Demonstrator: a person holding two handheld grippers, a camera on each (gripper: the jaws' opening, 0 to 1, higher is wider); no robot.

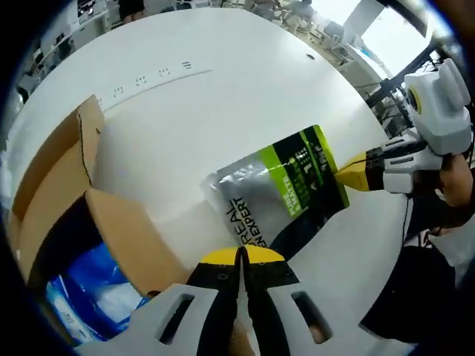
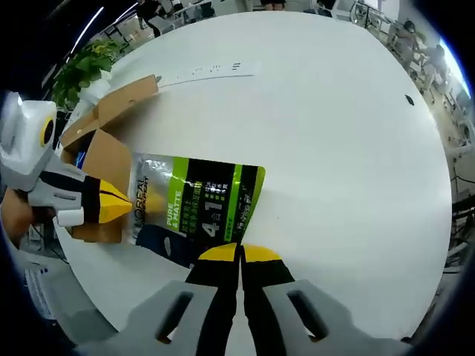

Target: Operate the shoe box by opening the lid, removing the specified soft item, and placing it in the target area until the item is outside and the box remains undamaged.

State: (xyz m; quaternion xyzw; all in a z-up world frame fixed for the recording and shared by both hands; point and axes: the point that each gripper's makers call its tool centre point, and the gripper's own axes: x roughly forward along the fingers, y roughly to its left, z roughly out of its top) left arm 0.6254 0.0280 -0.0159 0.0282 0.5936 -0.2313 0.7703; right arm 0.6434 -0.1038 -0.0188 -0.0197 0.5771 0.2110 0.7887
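Observation:
A silver, green and black soft pouch [image 1: 282, 193] [image 2: 200, 200] is stretched between both grippers over the white table [image 1: 223, 111] [image 2: 334, 133]. My left gripper [image 1: 241, 256] [image 2: 128, 206] is shut on the pouch's silver end. My right gripper [image 1: 343, 172] [image 2: 239, 252] is shut on its green and black end. The open cardboard shoe box [image 1: 119, 230] [image 2: 111, 159] stands just beside the left gripper, flaps up. Blue plastic packaging [image 1: 89, 282] lies inside the box.
A white strip with small marks [image 1: 148, 78] [image 2: 200, 70] lies on the table behind the box. A potted plant [image 2: 89, 59] stands past the table's edge. The person's dark sleeve [image 1: 430, 259] is behind the right gripper. Office desks lie beyond the table.

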